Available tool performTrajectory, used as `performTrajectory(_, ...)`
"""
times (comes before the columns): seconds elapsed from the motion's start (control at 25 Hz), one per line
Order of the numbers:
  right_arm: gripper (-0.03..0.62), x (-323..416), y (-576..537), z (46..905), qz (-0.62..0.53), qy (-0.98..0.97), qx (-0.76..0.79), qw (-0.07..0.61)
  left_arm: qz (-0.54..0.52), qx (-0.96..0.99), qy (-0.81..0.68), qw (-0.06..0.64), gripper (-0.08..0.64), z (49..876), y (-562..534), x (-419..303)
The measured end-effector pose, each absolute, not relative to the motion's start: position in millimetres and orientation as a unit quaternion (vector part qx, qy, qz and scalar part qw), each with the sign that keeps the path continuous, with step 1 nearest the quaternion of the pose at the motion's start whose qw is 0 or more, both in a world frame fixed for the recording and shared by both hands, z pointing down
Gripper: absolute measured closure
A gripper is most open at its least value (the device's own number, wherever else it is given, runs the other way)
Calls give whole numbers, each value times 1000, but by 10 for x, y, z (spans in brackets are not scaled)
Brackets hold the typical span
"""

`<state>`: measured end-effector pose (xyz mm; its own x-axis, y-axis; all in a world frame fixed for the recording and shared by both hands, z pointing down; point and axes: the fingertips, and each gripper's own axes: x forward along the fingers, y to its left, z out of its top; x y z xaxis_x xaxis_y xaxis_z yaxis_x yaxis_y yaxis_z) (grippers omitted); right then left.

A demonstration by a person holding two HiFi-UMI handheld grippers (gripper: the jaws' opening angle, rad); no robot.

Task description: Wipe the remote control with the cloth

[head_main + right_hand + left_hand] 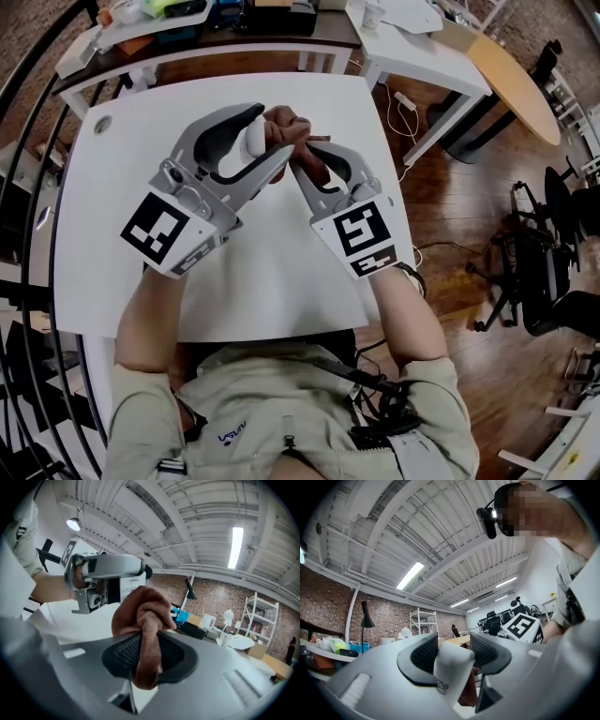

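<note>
Left tongs [453, 654] pinched a white plastic remote control [451, 677]; right tongs [146, 653] pinched a bunched brown cloth [143, 606] just beside it.

The surface [300, 281] before me is a white, roughly square tabletop with rounded corners. A round grey grommet [101, 123] is set into it near my far-left corner. It stands on a wooden floor [441, 309].

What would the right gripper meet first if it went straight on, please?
Probably the white remote control held in the left gripper, just beyond its own brown cloth; depth is unclear.
</note>
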<state>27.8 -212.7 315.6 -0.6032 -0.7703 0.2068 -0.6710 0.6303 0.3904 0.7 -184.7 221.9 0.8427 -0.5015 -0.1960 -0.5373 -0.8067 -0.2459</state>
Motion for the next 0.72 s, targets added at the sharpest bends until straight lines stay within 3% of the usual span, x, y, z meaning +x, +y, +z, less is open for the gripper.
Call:
performTrajectory(0.4,514,230,-2289,3626,-101,-876,391,264,88,-950,281,102,334,2150,-1973,46)
performTrajectory(0.56,514,279,-2316,3662,-86,-874,399,265,101,-945,294,100,334,2181,-2092,-74)
performTrajectory(0.72,514,361,-2374,3634,-75,-867,417,263,143,-936,317,53,334,2138,-2267,-240)
